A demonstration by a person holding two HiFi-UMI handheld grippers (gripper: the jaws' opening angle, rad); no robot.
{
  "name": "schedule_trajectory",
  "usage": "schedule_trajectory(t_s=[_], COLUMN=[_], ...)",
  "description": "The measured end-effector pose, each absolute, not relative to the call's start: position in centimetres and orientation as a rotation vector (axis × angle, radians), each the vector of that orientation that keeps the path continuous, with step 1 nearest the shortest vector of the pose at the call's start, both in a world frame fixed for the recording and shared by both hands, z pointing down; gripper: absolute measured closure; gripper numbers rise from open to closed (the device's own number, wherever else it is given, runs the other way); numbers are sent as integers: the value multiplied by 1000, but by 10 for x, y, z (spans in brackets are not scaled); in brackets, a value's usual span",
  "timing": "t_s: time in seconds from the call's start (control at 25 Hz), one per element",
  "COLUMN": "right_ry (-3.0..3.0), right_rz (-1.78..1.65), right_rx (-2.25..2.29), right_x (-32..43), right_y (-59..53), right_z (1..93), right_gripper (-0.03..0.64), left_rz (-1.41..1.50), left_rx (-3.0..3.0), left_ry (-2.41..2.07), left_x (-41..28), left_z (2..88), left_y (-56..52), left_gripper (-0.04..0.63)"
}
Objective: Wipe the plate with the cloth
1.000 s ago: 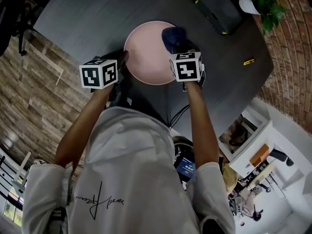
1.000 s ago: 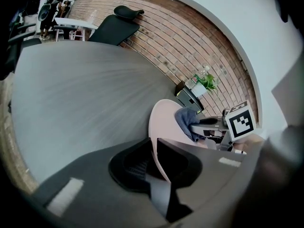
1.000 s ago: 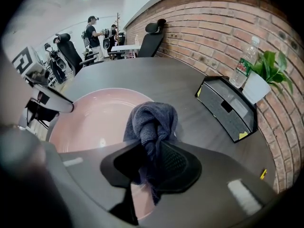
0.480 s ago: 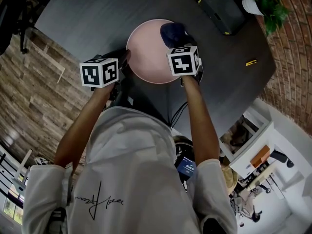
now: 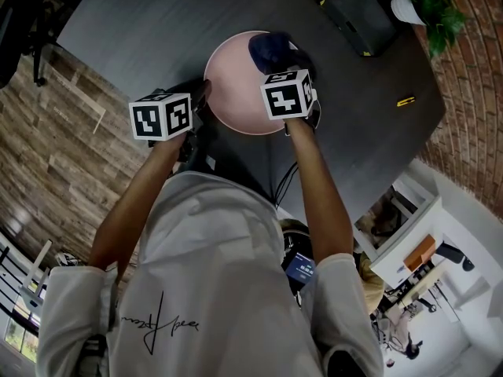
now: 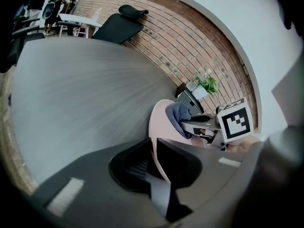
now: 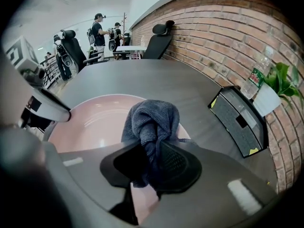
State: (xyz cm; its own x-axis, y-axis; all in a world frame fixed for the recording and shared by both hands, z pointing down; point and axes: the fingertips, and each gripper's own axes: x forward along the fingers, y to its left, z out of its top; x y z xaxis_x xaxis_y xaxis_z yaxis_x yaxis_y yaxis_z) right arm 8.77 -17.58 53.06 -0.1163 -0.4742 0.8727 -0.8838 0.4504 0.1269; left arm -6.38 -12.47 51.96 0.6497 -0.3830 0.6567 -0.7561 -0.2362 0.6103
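A round pink plate lies on the dark table. My left gripper is shut on the plate's left rim, the thin edge pinched between its jaws. My right gripper is shut on a bunched dark blue cloth, which sits over the plate's far right part. In the right gripper view the cloth hangs from the jaws down onto the pink plate. The left gripper view shows the cloth and the right gripper's marker cube beyond the plate.
A black box lies on the table's far right, with a potted plant and a bottle beside it near the brick wall. A small yellow item lies at the right. Office chairs and people stand beyond the table.
My right gripper has carried the cloth leftward and a little farther across the plate. The left gripper has stayed on the rim.
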Motion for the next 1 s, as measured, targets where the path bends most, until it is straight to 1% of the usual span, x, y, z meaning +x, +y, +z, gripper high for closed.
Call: schedule_trajectory(t_s=[1.0], right_ry=[-1841], right_rz=[474], right_rx=[1051], right_x=[33], right_y=[-170], right_z=[531], right_gripper=[520], left_rz=[418], left_rx=[1813], left_ry=[-930], left_x=[-68], left_z=[520], left_y=[-125], left_gripper=[544])
